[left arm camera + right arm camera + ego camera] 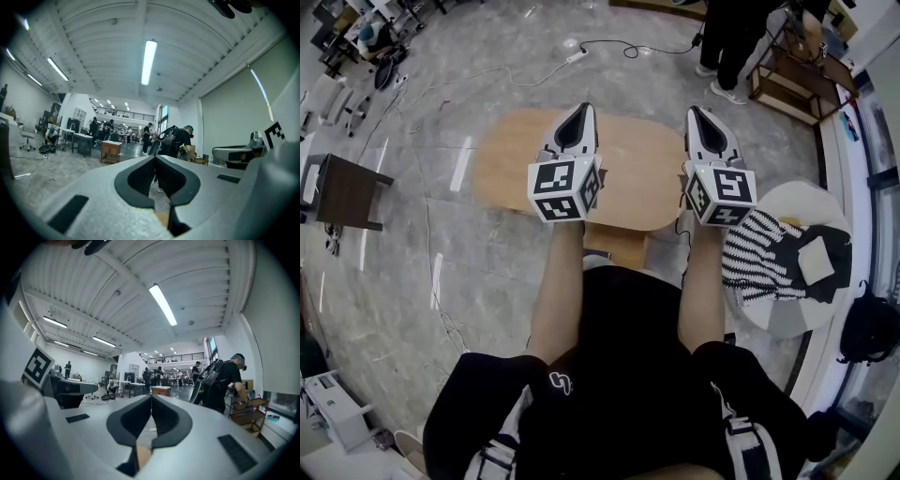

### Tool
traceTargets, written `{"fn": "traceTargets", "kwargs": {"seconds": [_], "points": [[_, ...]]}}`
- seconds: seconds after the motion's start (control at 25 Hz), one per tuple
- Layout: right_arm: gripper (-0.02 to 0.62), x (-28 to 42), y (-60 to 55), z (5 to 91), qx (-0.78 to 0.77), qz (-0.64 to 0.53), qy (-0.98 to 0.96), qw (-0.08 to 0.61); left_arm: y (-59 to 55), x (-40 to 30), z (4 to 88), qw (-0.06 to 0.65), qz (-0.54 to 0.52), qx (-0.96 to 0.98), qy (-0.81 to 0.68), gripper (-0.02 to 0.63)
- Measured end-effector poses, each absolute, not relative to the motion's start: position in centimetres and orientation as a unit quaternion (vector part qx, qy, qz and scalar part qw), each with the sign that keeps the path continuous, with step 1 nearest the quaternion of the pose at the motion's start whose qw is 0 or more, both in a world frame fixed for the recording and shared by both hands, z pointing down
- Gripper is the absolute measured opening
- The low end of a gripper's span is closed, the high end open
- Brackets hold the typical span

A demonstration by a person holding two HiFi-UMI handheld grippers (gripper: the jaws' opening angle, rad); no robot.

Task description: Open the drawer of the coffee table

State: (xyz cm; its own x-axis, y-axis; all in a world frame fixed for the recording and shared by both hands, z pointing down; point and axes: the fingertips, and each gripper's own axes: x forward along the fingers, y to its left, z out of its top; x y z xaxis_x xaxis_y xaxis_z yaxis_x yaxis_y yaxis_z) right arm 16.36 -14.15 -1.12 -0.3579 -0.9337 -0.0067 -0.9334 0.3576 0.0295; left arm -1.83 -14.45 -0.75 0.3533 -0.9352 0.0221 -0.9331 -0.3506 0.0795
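Pointing level above the oval wooden coffee table (502,159), the left gripper (584,109) and the right gripper (695,111) are both clenched, jaws pressed together with nothing between them. Beneath and behind them, toward the person, a wooden block (619,246) that seems to be the drawer shows under the tabletop's near edge. The forearms crowd it, so I cannot tell how far out it stands or what it holds. The marker cubes (562,187) carry only black-and-white square patterns, no words. A small white emblem (561,382) on the person's black shirt is too small to read. To the right of the right gripper, a round white stand (797,321) bears a striped cloth (757,258) and a dark cloth with a pale square (816,261) on it. Farther beyond that gripper, an open wooden rack (787,80) is partly cut off, its contents unclear.
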Motion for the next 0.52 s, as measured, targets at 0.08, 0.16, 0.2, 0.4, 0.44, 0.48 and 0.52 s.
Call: {"fn": "traceTargets", "kwargs": {"seconds": [0.08, 0.16, 0.2, 0.4, 0.44, 0.48, 0.52], "points": [[0.012, 16.43, -14.29, -1.17, 0.566, -0.014, -0.825, 0.004, -14.55, -1.71, -0.86, 0.038, -0.015, 0.821, -0.569, 0.011], [0.012, 16.43, -14.43, -1.18, 0.564, -0.013, -0.825, 0.003, -14.6, -1.59, -0.98, 0.035, -0.015, 0.822, -0.568, 0.01], [0.012, 16.4, -14.49, -1.15, 0.564, -0.012, -0.826, 0.002, -14.61, -1.56, -1.0, 0.034, -0.015, 0.822, -0.568, 0.011], [0.012, 16.76, -14.8, -1.1, 0.57, -0.01, -0.822, -0.003, -14.87, -1.42, -1.05, 0.029, -0.014, 0.825, -0.565, 0.01], [0.012, 16.77, -14.87, -1.14, 0.571, -0.01, -0.821, -0.003, -14.93, -1.52, -1.08, 0.028, -0.014, 0.825, -0.565, 0.011], [0.012, 16.76, -14.95, -1.19, 0.572, -0.009, -0.82, -0.004, -15.0, -1.64, -1.11, 0.028, -0.014, 0.825, -0.565, 0.01], [0.012, 16.74, -15.03, -1.24, 0.573, -0.009, -0.82, -0.004, -15.07, -1.76, -1.13, 0.028, -0.014, 0.825, -0.565, 0.01]]}}
